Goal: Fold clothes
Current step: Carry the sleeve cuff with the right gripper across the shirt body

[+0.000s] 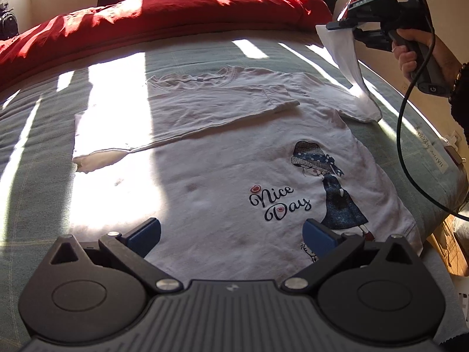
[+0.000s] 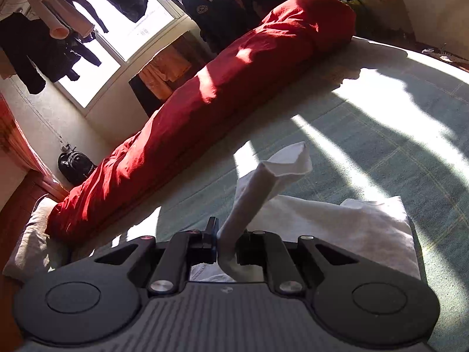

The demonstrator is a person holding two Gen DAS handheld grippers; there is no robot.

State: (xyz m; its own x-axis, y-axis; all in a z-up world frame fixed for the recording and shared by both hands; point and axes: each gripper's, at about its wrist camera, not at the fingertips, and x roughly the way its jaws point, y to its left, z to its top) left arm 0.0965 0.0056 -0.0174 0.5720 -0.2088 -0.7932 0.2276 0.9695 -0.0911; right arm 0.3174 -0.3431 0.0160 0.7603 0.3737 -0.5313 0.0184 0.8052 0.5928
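White T-shirt (image 1: 222, 158) flat on the green bed sheet (image 1: 38, 146), one side folded in. Right gripper (image 2: 225, 246) pinched tight on the other sleeve (image 2: 281, 164), lifted. Left gripper (image 1: 231, 234) wide open, empty, above the hem. Best: pull sleeve across slowly, lay flat.

Hard sunlight from the window (image 2: 117, 38), blown-out stripes across the bed (image 1: 44, 135), deep shadows, fisheye-curved edges

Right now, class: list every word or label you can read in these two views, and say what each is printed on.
"Nice Day": on the white T-shirt, beside the printed girl.
"G": on the right claw's handle.
Strip label on the bed's edge: upside down and blurred, unreadable.
Right wrist view: no readable text.
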